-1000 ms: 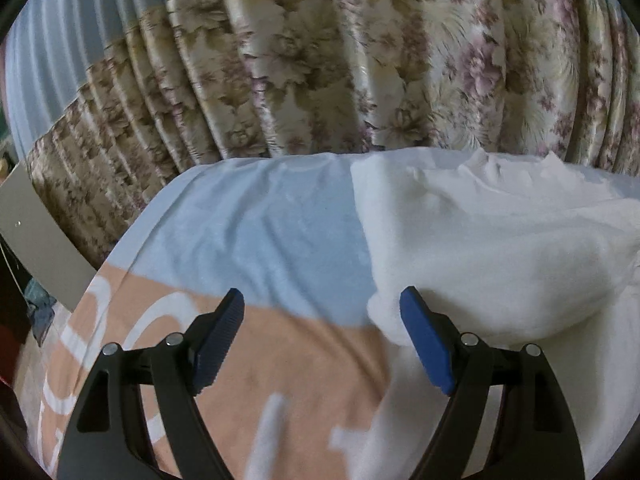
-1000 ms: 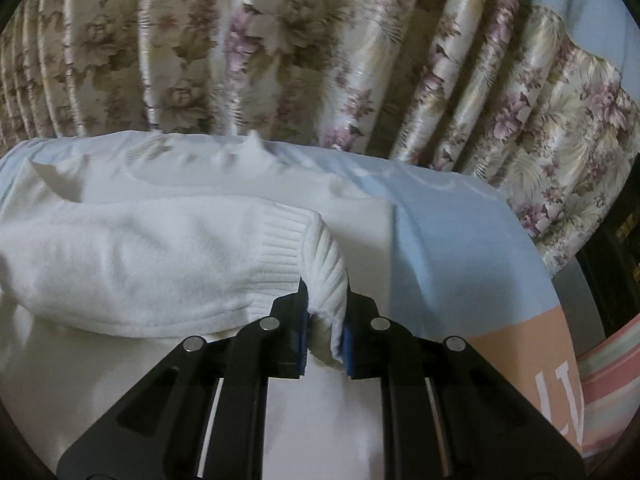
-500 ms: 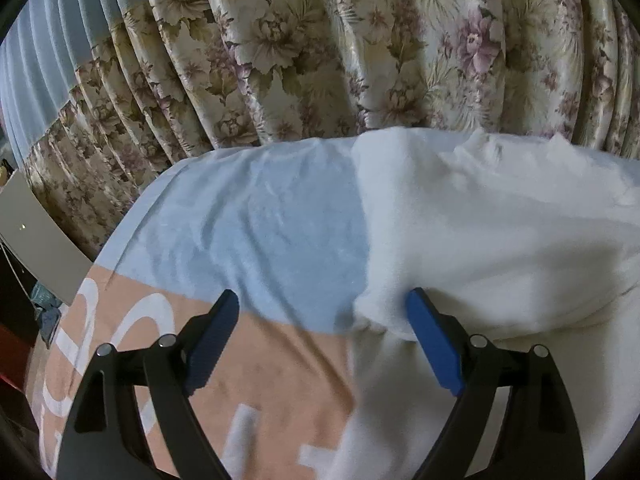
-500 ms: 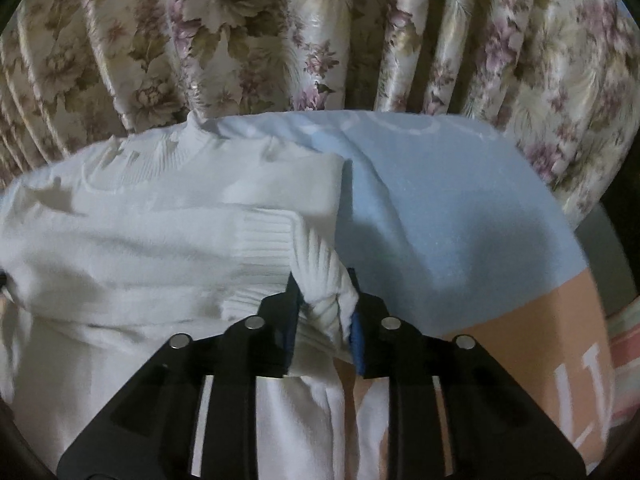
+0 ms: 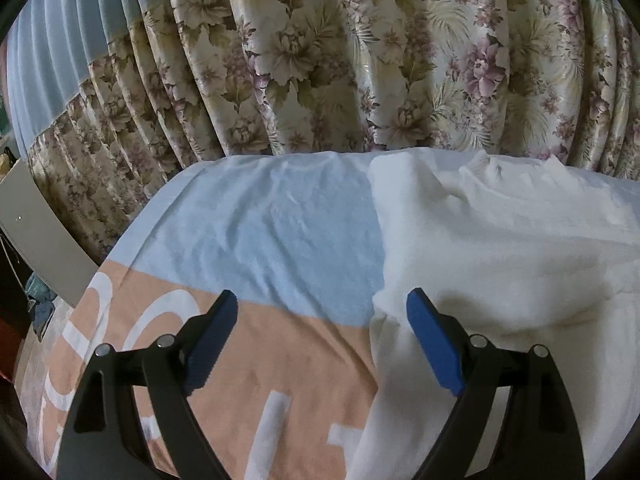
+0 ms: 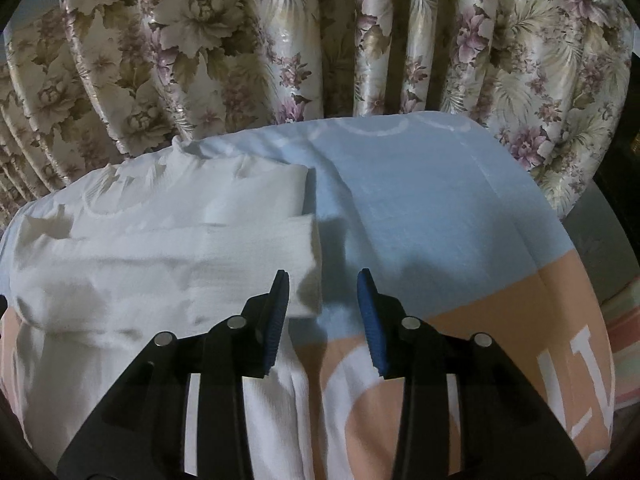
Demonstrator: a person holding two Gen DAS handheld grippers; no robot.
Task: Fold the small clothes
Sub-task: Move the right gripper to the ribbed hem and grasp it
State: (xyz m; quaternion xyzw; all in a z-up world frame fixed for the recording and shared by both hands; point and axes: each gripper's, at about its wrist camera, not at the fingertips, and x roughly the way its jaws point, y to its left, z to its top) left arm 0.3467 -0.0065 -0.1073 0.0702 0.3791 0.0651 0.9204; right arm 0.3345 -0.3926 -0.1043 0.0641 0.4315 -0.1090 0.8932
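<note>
A white knitted sweater (image 5: 500,248) lies on a blue and peach cloth (image 5: 272,240). In the right wrist view the sweater (image 6: 160,264) has one sleeve folded across its body, the ribbed cuff (image 6: 308,248) at its right edge. My left gripper (image 5: 322,338) is open and empty above the sweater's left edge; its right finger hovers over the white fabric. My right gripper (image 6: 324,312) is open and empty, just right of and behind the folded cuff.
A flowered curtain (image 5: 360,60) hangs close behind the surface, seen also in the right wrist view (image 6: 320,40). The cloth (image 6: 440,220) has white letters on its peach part. A grey board (image 5: 36,248) stands at the left edge.
My right gripper has opened and let go of the sleeve cuff, which now lies flat across the sweater. The right gripper has drawn back a little. The left gripper stays open.
</note>
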